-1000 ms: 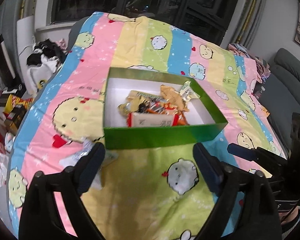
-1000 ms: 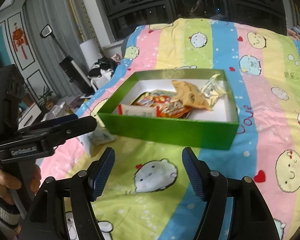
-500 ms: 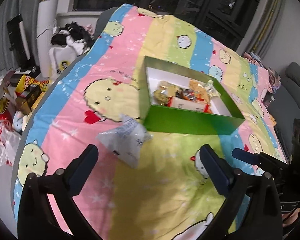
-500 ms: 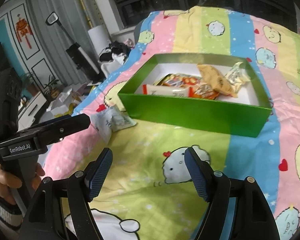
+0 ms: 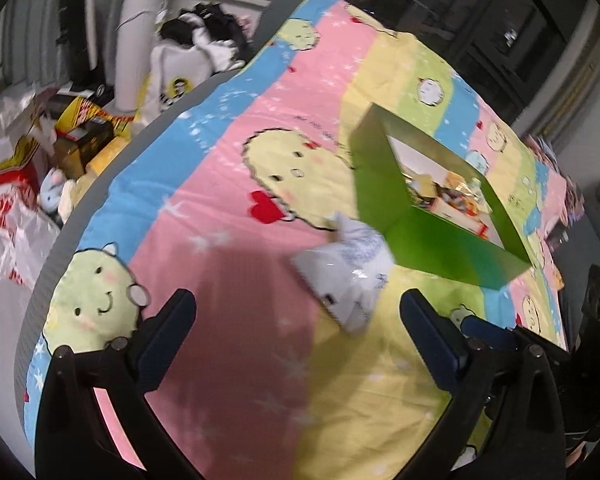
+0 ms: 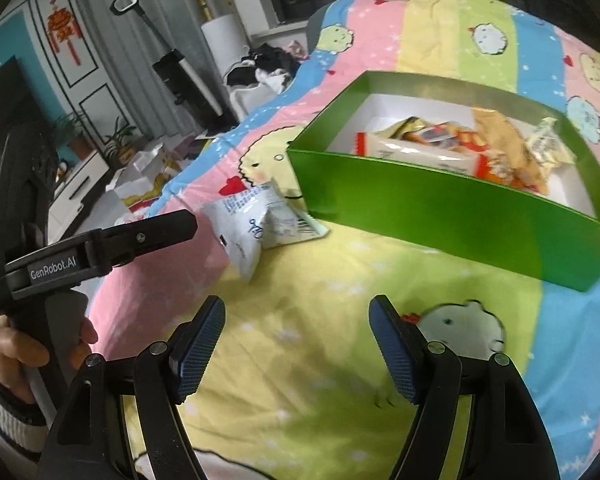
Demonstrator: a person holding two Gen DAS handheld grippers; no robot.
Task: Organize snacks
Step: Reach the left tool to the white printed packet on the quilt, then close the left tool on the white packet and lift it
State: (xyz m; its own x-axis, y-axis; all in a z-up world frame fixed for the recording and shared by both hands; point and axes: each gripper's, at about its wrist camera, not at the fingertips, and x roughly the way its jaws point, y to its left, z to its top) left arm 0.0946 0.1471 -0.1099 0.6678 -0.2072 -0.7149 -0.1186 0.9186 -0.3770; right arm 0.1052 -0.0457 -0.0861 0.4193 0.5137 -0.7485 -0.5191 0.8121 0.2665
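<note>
Left gripper (image 5: 298,320) stands wide open, nothing between its pads; right gripper (image 6: 298,338) likewise open and empty. The white snack packet (image 5: 346,276) lies on the striped bedsheet (image 5: 228,208) just ahead of the left gripper, slightly right of its centre line, its long axis running diagonally toward the box; the left hand is judged the nearer. Beyond, the green box (image 6: 440,216) touches or nearly touches the packet's far end; contact cannot be settled. The snacks inside (image 6: 460,148) are partly hidden by the near wall; print on the packet is blurred.
</note>
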